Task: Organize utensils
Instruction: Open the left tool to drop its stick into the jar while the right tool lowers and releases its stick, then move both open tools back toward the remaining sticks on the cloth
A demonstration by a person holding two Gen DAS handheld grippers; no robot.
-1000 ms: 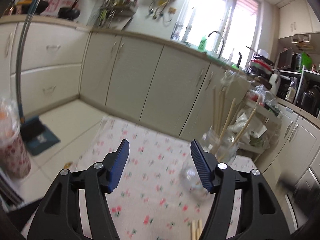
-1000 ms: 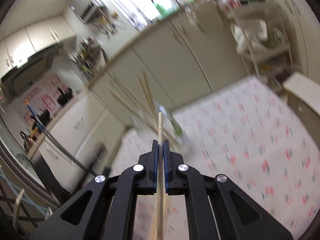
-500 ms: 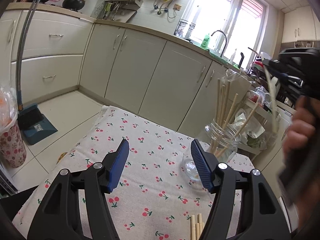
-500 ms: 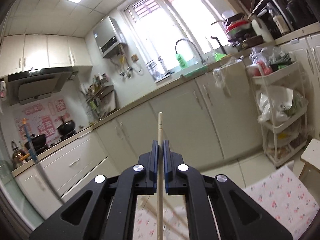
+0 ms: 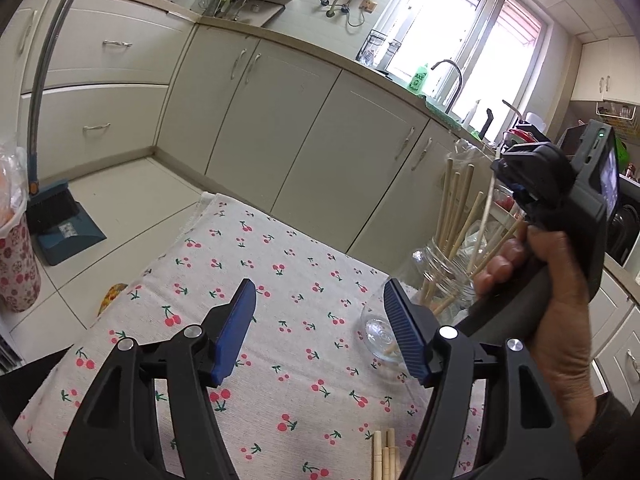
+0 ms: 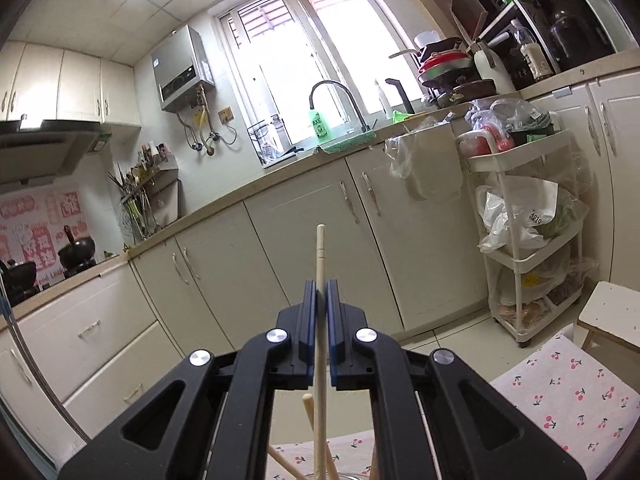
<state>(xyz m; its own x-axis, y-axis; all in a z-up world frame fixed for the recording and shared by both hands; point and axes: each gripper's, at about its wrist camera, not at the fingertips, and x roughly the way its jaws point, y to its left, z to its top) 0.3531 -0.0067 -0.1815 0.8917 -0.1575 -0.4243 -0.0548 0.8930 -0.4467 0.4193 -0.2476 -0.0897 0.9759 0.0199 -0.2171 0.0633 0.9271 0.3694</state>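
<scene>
A glass jar (image 5: 440,276) holding several wooden chopsticks stands at the right of the cherry-print cloth (image 5: 280,280). A few more chopsticks (image 5: 384,456) lie flat on the cloth near its front edge. My left gripper (image 5: 319,286) hovers open over the cloth with nothing between its fingers. To the right, a hand holds my right gripper (image 5: 516,184) above the jar, shut on one chopstick (image 5: 486,216) that hangs down toward it. In the right wrist view that gripper (image 6: 321,284) clamps the chopstick (image 6: 320,248) upright, and other chopstick tips (image 6: 308,404) show below.
A small clear glass dish (image 5: 376,336) lies on the cloth beside the jar. Cream cabinets (image 5: 280,128) run behind the table. A dustpan (image 5: 60,220) stands on the floor at left. A white trolley (image 6: 520,240) and a stool (image 6: 608,304) stand at right.
The right gripper with its chopstick has come into the left wrist view and now stands over the jar. Its own view swung up from the cloth to the cabinets. The left gripper hardly moved.
</scene>
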